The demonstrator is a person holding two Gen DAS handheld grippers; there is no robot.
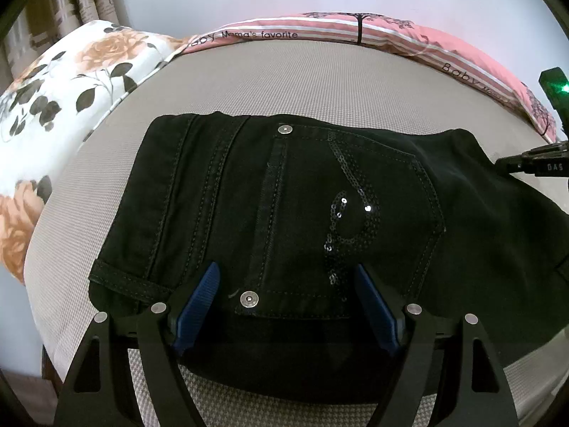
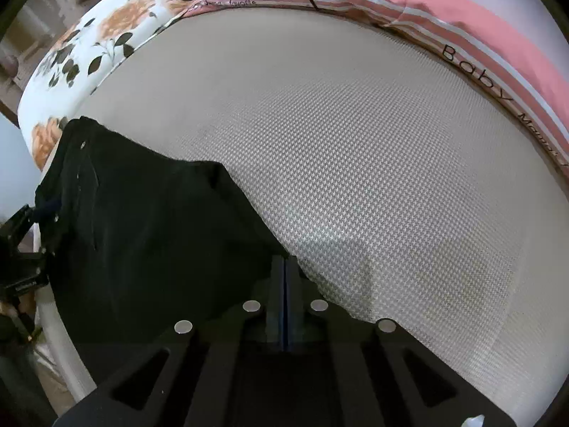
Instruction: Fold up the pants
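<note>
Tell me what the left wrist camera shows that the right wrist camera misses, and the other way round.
Only the left wrist view shows the sequined back pocket with its two silver rivets, and the left gripper with blue pads spread apart over the waist end.

Only the right wrist view shows the right gripper with its pads pressed together at the cloth's edge, and a wide bare stretch of the woven beige mattress.

Both show the black denim pants, the floral pillow and the pink striped blanket.
</note>
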